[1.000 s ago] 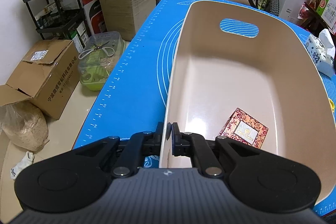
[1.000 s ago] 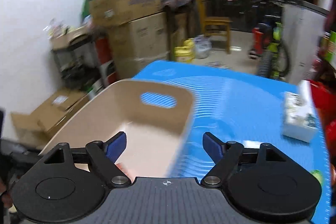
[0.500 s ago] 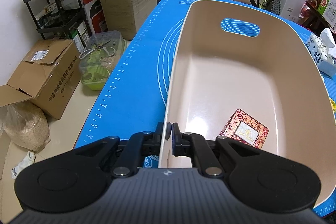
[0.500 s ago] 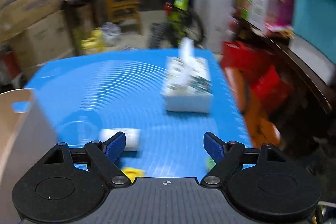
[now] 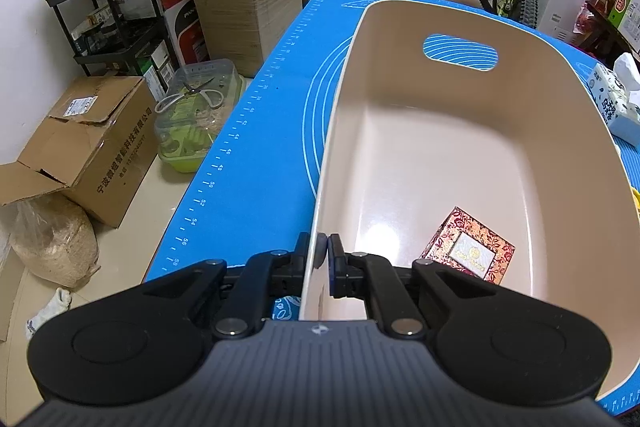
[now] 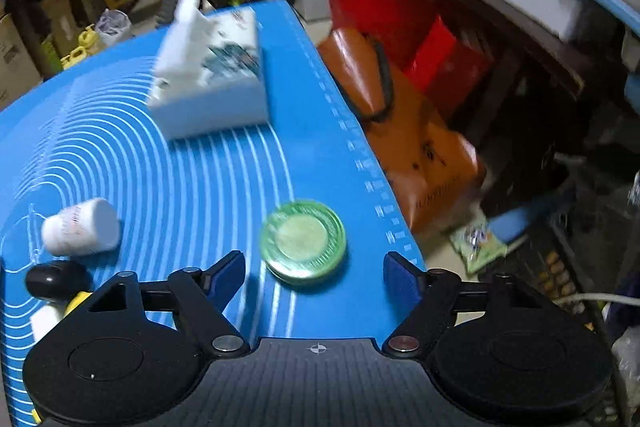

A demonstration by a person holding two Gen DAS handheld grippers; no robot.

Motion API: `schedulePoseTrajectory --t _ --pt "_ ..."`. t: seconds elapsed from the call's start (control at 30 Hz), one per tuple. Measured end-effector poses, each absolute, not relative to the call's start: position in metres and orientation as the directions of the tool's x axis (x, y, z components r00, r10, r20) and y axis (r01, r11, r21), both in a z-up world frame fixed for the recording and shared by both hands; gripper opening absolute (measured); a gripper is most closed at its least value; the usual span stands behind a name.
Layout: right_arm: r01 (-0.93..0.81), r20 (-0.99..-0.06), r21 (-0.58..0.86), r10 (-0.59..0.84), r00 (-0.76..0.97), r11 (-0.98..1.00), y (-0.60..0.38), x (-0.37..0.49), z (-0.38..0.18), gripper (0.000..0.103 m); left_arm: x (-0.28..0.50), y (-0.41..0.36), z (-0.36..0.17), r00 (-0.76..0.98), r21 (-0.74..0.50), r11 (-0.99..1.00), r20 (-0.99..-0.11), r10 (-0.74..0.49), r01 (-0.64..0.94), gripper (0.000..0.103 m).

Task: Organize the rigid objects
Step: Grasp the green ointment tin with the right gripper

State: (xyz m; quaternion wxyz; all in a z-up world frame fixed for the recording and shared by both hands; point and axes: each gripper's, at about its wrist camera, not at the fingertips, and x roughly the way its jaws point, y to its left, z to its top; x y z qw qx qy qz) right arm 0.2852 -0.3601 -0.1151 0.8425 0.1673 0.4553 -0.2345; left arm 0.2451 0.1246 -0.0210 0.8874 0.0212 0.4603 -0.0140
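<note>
The left tool (image 5: 322,259) is pinching the beige bin's (image 5: 472,147) near rim, its long axis running away from the camera; the right tool (image 6: 314,277), jaws closing on nothing, is hanging over a flat-lying green tin (image 6: 303,241).

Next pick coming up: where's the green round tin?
Right wrist view: green tin lies on the blue mat near its right edge, just ahead of the right claw.

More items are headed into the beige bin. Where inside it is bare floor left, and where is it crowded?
The beige bin is bare from the patterned red box to the far wall with its handle cutout. Only the near right corner, around that box, is taken. The left tool is clamped on the near rim.
</note>
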Motion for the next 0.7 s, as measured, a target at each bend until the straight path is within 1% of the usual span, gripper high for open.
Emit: schedulePoseTrajectory --t 0.07,0.17,0.2,0.3,0.33,0.43,0.57,0.7 --pt "0.539 -0.83 0.051 -0.264 0.491 0.841 -0.358 0.285 -0.114 0.077 0.245 0.125 -0.021 0.576 0.024 0.999 -0.817 -0.006 0.044 0.01" --pt "0.536 -0.823 0.053 -0.268 0.502 0.842 -0.359 0.288 -0.119 0.079 0.245 0.125 -0.021 0.576 0.026 0.999 -0.817 -0.005 0.045 0.011" --pt "0.535 -0.821 0.048 -0.272 0.502 0.843 -0.357 0.289 -0.119 0.075 0.245 0.125 -0.021 0.577 0.028 0.999 -0.817 -0.004 0.046 0.01" --pt "0.528 -0.813 0.021 -0.293 0.503 0.849 -0.352 0.29 -0.118 0.07 0.245 0.126 -0.021 0.576 0.027 0.998 -0.817 -0.005 0.048 0.011" --pt "0.519 -0.807 0.026 -0.289 0.515 0.854 -0.35 0.29 -0.117 0.065 0.245 0.125 -0.021 0.576 0.027 0.998 -0.817 -0.006 0.048 0.011" --pt "0.509 -0.802 0.02 -0.291 0.522 0.86 -0.347 0.29 -0.115 0.054 0.245 0.125 -0.021 0.577 0.027 0.998 -0.817 -0.005 0.048 0.01" --pt "0.529 -0.802 0.025 -0.299 0.517 0.848 -0.347 0.29 -0.113 0.054 0.246 0.126 -0.021 0.576 0.025 0.999 -0.818 -0.006 0.047 0.011" --pt "0.526 -0.771 0.008 -0.33 0.545 0.85 -0.342 0.288 -0.104 0.054 0.247 0.126 -0.021 0.575 0.028 0.999 -0.818 -0.004 0.047 0.01"
